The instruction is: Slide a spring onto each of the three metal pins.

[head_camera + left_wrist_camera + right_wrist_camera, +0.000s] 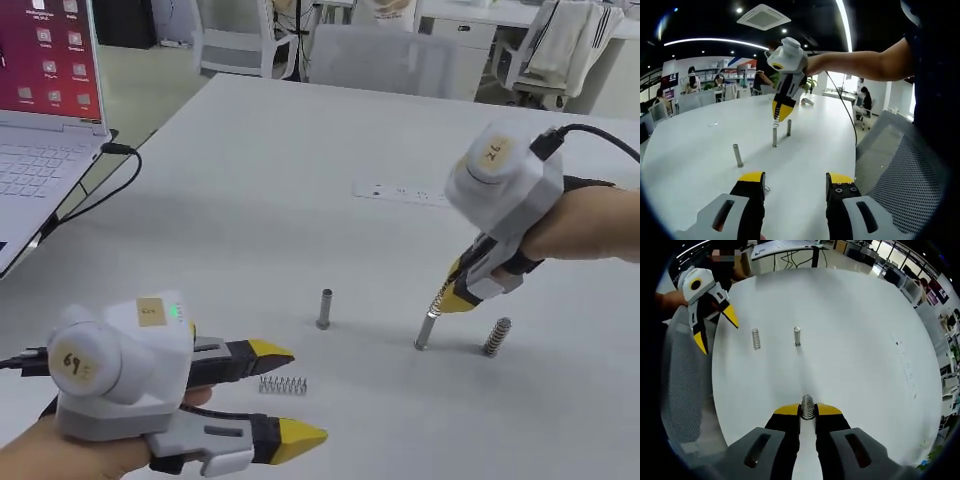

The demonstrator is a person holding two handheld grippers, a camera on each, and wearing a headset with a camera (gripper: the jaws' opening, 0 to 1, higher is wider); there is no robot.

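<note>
Right gripper view has the right gripper [808, 414] with its fingers clenched on the held spring [808, 405], the coil seen end-on between the yellow tips. In the head view that spring sits at the top of the middle pin [426, 332], which stands upright toward the near edge of the counter [300, 180]. Whether the coil has caught the pin's tip is too small to tell. Just beside it, toward the right edge, the finished pin [496, 337] already wears a spring. The bare pin [325, 308] stands further left. The loose spring [283, 385] lies flat near it, closer to the near edge, in line with the gap of the left gripper [290, 395], whose fingers are spread apart and hold nothing.

The step in hand looks like threading the second spring. To do it well, the person should probably line the coil's axis up with the upright pin and lower it straight down. Release should come only once several turns are over the tip, since a tilt could jam the coil or knock the pin. One spring and one pin are left after this.
</note>
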